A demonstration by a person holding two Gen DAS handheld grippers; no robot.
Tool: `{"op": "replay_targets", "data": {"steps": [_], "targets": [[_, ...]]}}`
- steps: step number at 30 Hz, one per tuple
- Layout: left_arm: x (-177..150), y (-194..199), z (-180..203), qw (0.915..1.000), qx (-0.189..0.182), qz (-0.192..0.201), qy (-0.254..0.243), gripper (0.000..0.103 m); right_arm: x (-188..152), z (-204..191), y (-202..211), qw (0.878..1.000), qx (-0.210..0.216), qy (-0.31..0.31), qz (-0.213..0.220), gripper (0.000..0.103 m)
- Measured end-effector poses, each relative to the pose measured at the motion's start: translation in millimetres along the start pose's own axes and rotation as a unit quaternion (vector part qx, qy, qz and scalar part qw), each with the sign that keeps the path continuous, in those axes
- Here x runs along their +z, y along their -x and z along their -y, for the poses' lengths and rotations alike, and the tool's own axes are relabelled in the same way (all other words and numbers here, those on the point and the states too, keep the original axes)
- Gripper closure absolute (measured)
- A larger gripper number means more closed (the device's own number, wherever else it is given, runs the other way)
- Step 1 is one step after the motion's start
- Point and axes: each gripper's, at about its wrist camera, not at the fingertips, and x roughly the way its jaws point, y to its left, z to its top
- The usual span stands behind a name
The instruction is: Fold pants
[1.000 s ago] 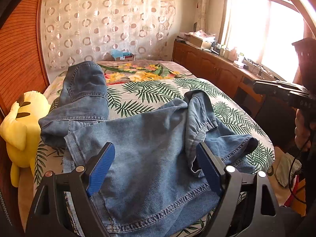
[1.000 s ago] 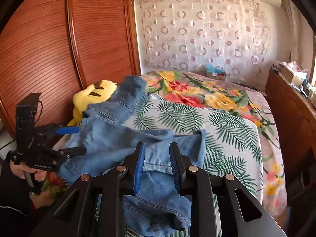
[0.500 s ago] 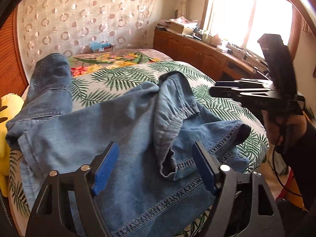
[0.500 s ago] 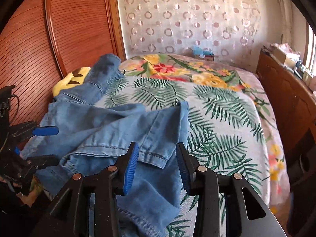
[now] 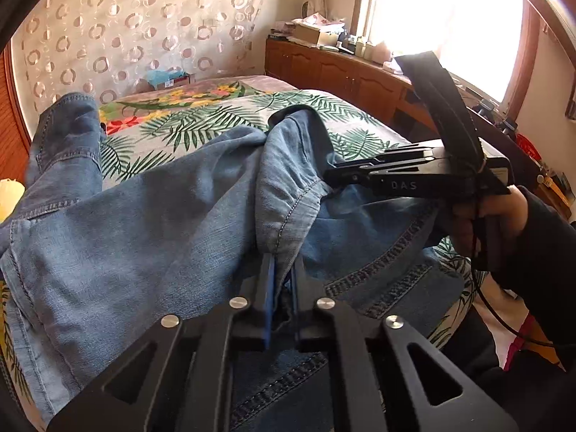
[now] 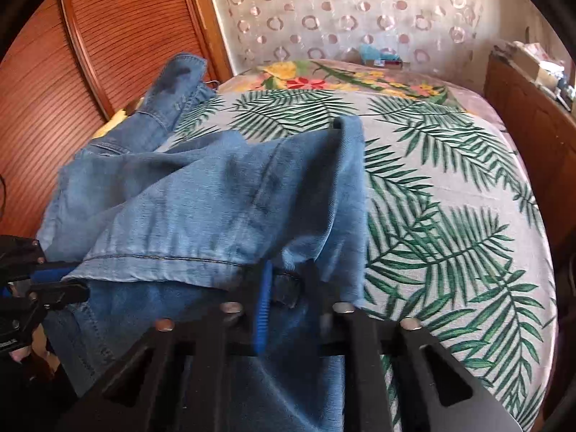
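Blue denim pants (image 5: 151, 223) lie rumpled across a bed with a palm-leaf cover (image 5: 201, 122); they also show in the right wrist view (image 6: 187, 208). My left gripper (image 5: 282, 270) is shut on a folded hem edge of the pants near the bed's front. My right gripper (image 6: 288, 280) has its jaws around a hem fold beside it, with a gap still between them; from the left wrist view its tip (image 5: 334, 176) meets the fabric. One leg (image 5: 68, 133) stretches toward the far left.
A yellow plush toy (image 5: 10, 198) lies at the bed's left edge by a wooden sliding door (image 6: 72, 72). A wooden cabinet (image 5: 342, 75) with clutter runs under the bright window on the right. A patterned curtain (image 5: 144, 18) hangs behind.
Both grippers moved down onto the pants' hem. The left gripper went from wide open to shut on the fabric. The right gripper moved in over the hem fold.
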Motion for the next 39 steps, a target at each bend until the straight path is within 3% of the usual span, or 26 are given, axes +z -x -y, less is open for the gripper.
{"op": "replay_targets", "data": {"steps": [5,10,15,20,33,39], "targets": [[6.8,49.9,11.9,0.9979,-0.006,0.064,-0.008,0.095,12.6,-23.0,30.8,0.999,0.017,0.02,0.033,0.098],[12.9,95.4,11.1,0.9947,0.007,0.102,-0.01,0.095,31.1,-56.6,66.2,0.995,0.039,0.053,0.073,0.098],[6.4,127.6,-4.3,0.9926,0.028,0.118,-0.001,0.095,54.9,-91.5,92.4,0.989,0.067,0.071,0.113,0.098],[-21.1,142.0,-31.1,0.9919,0.046,0.114,0.033,0.095,73.5,-124.4,103.1,0.983,0.086,0.099,0.128,0.098],[-61.8,134.8,-80.3,0.9882,0.081,0.088,0.096,0.097,139.8,-174.4,11.9,0.976,0.118,0.167,0.076,0.098],[-66.9,132.8,-94.5,0.9869,0.089,0.083,0.106,0.097,155.3,-190.4,-26.3,0.977,0.094,0.184,0.054,0.098]]}}
